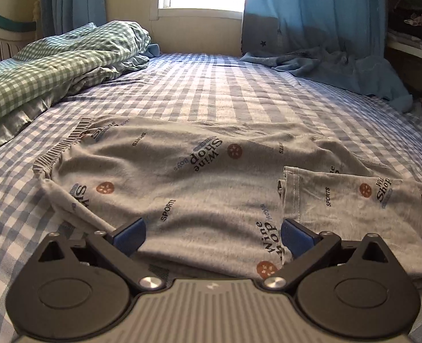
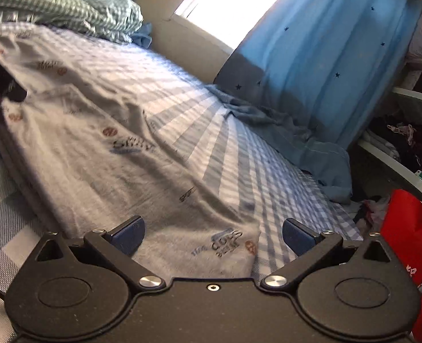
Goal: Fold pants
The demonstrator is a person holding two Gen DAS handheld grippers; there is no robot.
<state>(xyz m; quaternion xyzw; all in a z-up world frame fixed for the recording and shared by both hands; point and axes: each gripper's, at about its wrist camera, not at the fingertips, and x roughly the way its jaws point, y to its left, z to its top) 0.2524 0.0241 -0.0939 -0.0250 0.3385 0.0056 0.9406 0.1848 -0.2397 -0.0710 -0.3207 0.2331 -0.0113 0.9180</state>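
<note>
Your left hand-held gripper (image 1: 213, 235) hangs just over the near edge of the pants (image 1: 182, 183), jaws spread wide with nothing pinched; grey cloth lies below and between the blue pads (image 1: 131, 235). The pants lie spread on the bed (image 1: 211, 85) ahead of it, waistband far left, one leg end folded back on top just ahead and right of the right pad. Your right hand-held gripper (image 2: 213, 235) also stands apart and grips nothing; a corner of the pants (image 2: 111, 143) lies under the gap, and the rest stretches ahead and left. Its view is blurred. Beyond both, a green quilt (image 1: 53, 65) sits far left and a curtain (image 1: 311, 14) far right.
</note>
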